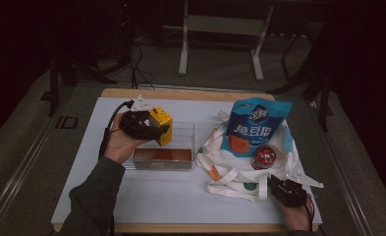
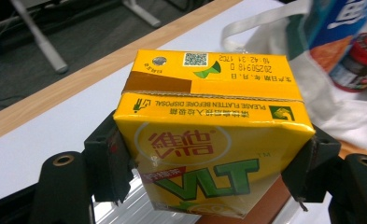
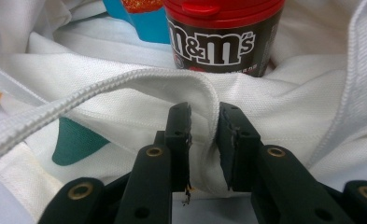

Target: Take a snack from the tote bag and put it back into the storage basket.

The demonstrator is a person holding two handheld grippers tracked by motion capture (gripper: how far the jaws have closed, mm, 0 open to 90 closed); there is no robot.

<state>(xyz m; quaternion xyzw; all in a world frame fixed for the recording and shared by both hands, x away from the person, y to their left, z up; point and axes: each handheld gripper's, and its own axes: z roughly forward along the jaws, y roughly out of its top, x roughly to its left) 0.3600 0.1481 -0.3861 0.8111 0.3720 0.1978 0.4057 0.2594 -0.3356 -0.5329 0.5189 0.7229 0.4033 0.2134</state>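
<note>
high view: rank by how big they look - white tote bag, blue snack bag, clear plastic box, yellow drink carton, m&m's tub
1. white tote bag
2. blue snack bag
3. clear plastic box, close to the snack bag, so that order is unsure
4. yellow drink carton
5. m&m's tub

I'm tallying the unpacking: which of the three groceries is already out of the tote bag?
The yellow drink carton, clamped in the left gripper over the clear box. The blue snack bag and the M&M's jar sit in the white tote bag.
</note>
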